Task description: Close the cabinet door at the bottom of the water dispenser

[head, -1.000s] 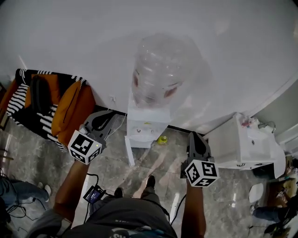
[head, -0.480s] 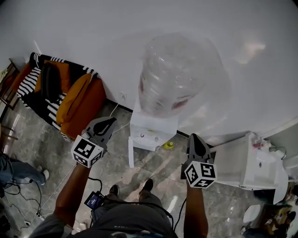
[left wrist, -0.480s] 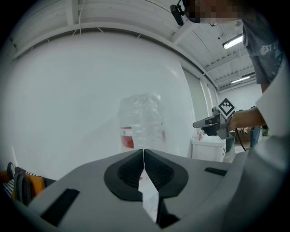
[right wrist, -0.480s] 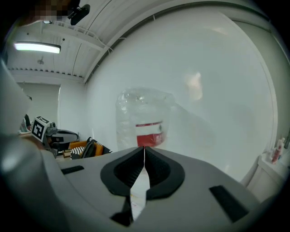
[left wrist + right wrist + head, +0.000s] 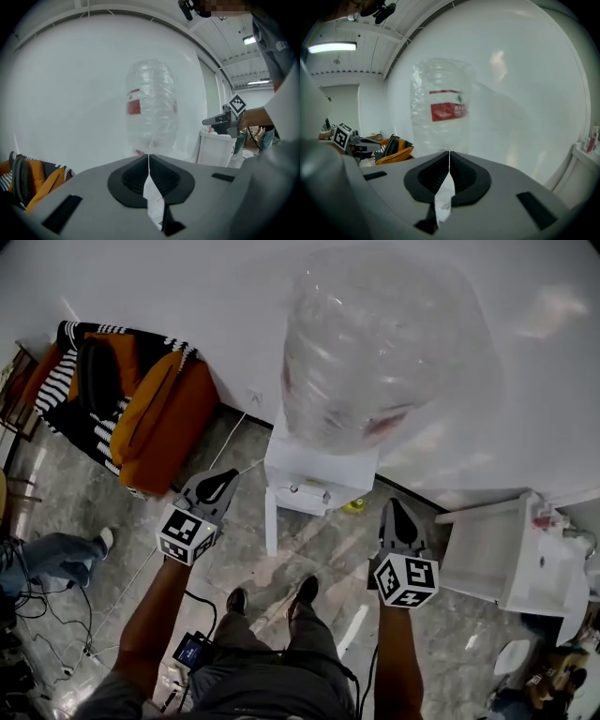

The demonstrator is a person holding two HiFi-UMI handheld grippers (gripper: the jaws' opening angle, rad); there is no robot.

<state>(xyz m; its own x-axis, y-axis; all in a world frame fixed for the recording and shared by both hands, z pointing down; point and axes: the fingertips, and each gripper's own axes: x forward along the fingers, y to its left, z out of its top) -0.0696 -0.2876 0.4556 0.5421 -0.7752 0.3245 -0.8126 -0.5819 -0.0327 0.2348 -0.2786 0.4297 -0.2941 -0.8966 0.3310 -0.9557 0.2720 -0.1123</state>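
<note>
The white water dispenser [image 5: 319, 479] stands against the wall with a big clear bottle [image 5: 375, 343] on top. At its base the white cabinet door [image 5: 270, 521] juts out toward me, open. My left gripper [image 5: 217, 486] is shut and empty, just left of the door's edge and apart from it. My right gripper [image 5: 396, 517] is shut and empty too, to the right of the dispenser. In the left gripper view the bottle [image 5: 151, 108] rises beyond the shut jaws, whose tip [image 5: 149, 157] holds nothing. The right gripper view shows the bottle [image 5: 440, 105] with its red label above the shut tip [image 5: 449, 153].
An orange chair with a striped cloth [image 5: 131, 409] stands at the left. A white cabinet [image 5: 506, 559] stands at the right. A small yellow object [image 5: 354, 506] lies on the floor beside the dispenser. Cables and a small device [image 5: 190, 650] lie near my feet. Another person's leg [image 5: 56, 554] shows at far left.
The view has come closer to the dispenser, and the bottle fills more of the frame. Both grippers stay shut and keep about the same places beside the open door.
</note>
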